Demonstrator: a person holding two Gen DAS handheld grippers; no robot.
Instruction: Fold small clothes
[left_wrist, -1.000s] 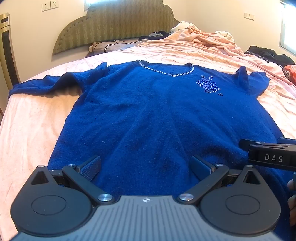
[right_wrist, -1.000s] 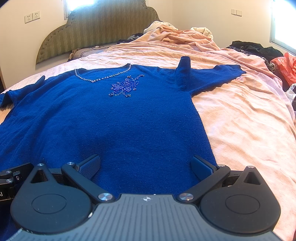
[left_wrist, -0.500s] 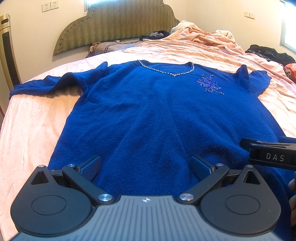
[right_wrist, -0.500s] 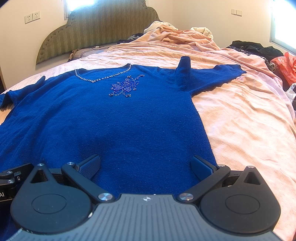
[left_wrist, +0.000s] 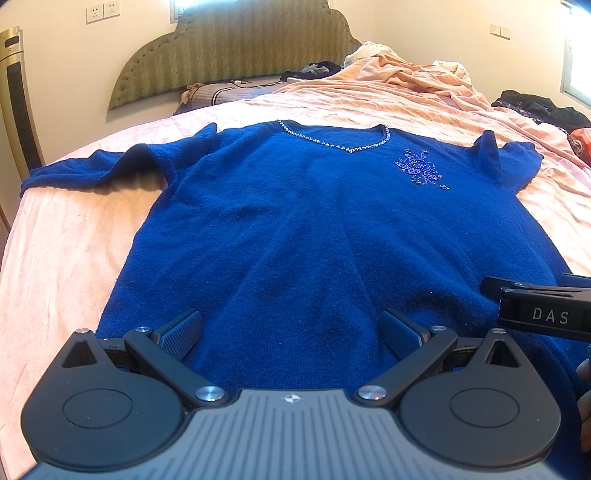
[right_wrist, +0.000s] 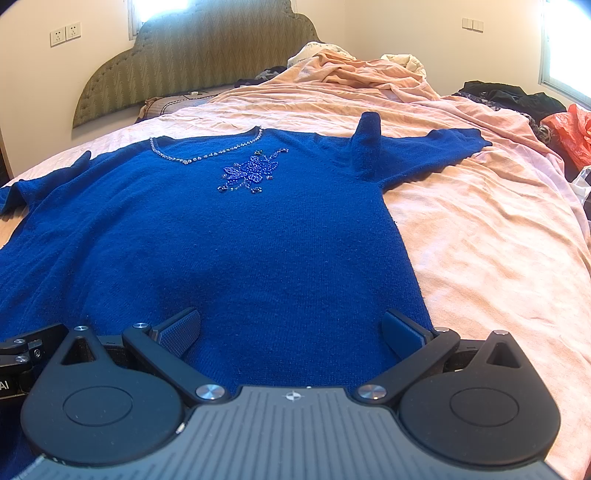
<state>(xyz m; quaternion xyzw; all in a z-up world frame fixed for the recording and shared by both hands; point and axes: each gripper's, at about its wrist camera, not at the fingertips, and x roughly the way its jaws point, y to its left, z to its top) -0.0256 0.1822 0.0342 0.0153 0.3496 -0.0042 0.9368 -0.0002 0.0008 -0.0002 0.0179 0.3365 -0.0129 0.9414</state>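
Sweater (left_wrist: 332, 236): one, deep blue knit, lying front-up and spread flat on the bed (left_wrist: 55, 266), which is covered by a pink sheet. Neckline trimmed with one row of clear beads (left_wrist: 332, 142); one beaded flower motif (right_wrist: 251, 171) on the chest. Two short sleeves, each stretched sideways: left sleeve (left_wrist: 92, 171) flat on the sheet, right sleeve (right_wrist: 436, 151) flat with one fold of fabric standing up at the shoulder (right_wrist: 367, 142).

Tools: two. Left tool (left_wrist: 291, 328) held low at the hem, left of the garment's middle, pointing toward the collar; its two fingers are spread wide with only sweater fabric visible between them, nothing clamped. Right tool (right_wrist: 291, 328) held at the same height over the hem's right part, its outer finger near the sweater's side edge; also spread wide, gripping nothing. The two tools sit side by side, near each other, and each appears at the edge of the other's view.

Background: one padded headboard (right_wrist: 192, 55), one heap of crumpled pink bedding (left_wrist: 406, 77), dark clothes (right_wrist: 509, 94) at the right edge, one orange bag (right_wrist: 570, 129).
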